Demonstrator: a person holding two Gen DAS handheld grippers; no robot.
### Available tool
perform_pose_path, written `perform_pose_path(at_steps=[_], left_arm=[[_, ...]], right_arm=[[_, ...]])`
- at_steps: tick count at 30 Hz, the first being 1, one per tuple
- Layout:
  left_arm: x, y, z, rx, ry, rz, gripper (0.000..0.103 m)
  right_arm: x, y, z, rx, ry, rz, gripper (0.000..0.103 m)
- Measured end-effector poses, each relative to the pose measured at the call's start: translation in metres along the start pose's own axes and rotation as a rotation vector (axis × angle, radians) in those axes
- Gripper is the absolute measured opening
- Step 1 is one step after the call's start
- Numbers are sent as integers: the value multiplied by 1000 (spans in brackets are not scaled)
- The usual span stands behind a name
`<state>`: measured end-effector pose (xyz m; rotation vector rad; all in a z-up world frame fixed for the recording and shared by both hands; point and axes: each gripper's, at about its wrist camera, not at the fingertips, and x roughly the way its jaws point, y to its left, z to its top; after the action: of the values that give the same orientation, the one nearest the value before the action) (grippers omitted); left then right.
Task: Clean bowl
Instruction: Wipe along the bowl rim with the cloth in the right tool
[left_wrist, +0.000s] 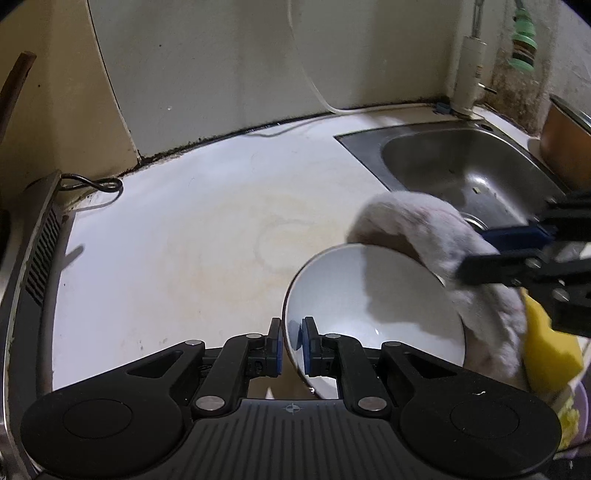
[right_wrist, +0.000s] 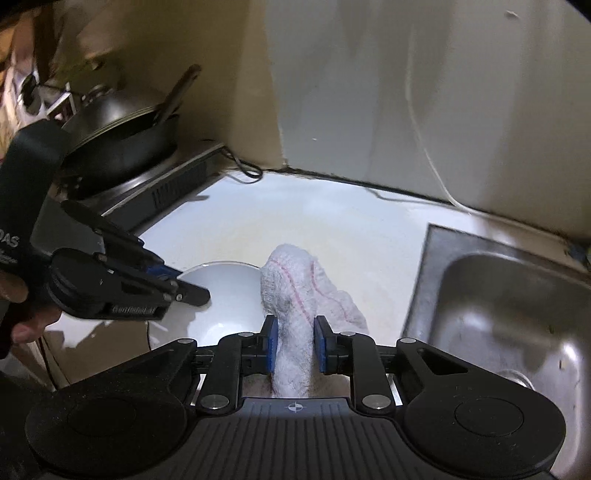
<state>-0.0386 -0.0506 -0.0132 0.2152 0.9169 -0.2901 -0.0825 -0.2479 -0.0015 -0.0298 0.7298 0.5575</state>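
Where sink (left_wrist: 461, 173) flanks counter (left_wrist: 184, 240), wok (right_wrist: 122, 140) behind, cloth (right_wrist: 295, 295) overhanging bowl (left_wrist: 369, 314)

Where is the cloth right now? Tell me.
The cloth sits clamped in the right gripper, draped over the bowl's rim, above the counter just left of the sink.

A stained white countertop (left_wrist: 192, 236) fills the middle of the left wrist view. A steel sink (left_wrist: 469, 173) is set into it at the upper right, with a tap pipe (left_wrist: 469, 74) at the wall behind. A black cable (left_wrist: 96, 182) lies at the left edge. In the right wrist view, a black wok (right_wrist: 122, 136) stands on a stove (right_wrist: 173, 181) at the upper left.
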Motion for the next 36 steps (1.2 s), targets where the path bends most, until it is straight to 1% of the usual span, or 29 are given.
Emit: perform_pose_path(at_steps=[3,4,6,8,9,11,13,15,16,17,18,19,22,24,25,26,27,28,29,30,31,32,33,36], left_arm=[[11,0,11,-5,-31,56,15],[13,0,13,-5,-39,72,15],[18,3,17,-10,-51,100,14],[20,8,20,-16,-44,92,14],[21,11,21,-25,-36,82,14],[22,13,21,-26,-32,78,15],[21,12,20,-24,-32,80,15],[21,13,20,-29,-28,74,15],[21,14,19,-34,-24,69,15],[22,16,19,-44,-17,63,15],[24,20,19,-56,-5,52,16],[25,22,19,-65,6,40,16],[28,27,18,-88,26,14,17],[30,28,17,-93,34,2,17],[30,27,17,-89,33,1,17],[30,26,17,-84,33,0,17],[30,25,17,-79,34,-4,17],[30,24,16,-76,34,-5,17],[30,24,16,-75,34,-3,17],[30,23,16,-75,35,0,17],[30,22,16,-72,35,2,17],[29,22,16,-69,34,4,17],[29,21,16,-64,32,6,17],[28,18,16,-51,27,12,17]], right_arm=[[2,-6,6,42,-39,4,20],[1,-6,7,56,-48,8,13],[-1,-12,11,104,-83,30,12],[-3,-17,17,127,-102,48,12],[-2,-15,21,110,-103,49,12],[5,-5,29,53,-103,30,13],[15,1,34,71,-104,0,13],[24,3,36,95,-86,-70,14],[27,3,35,110,-79,-98,20],[31,1,35,130,-58,-110,32],[38,-1,34,157,-25,-106,37],[42,-3,34,172,-7,-99,46],[59,-10,30,284,31,-39,48],[67,-14,29,343,42,-17,55],[74,-15,29,352,65,-13,60],[78,-16,30,348,82,-14,60],[78,-16,30,341,79,0,60],[78,-18,30,333,70,22,60],[78,-19,29,324,60,45,57],[75,-21,28,322,47,50,50],[71,-25,26,323,32,44,27],[66,-29,23,326,19,50,20],[61,-34,21,330,8,62,18],[54,-37,20,313,-1,81,17]])
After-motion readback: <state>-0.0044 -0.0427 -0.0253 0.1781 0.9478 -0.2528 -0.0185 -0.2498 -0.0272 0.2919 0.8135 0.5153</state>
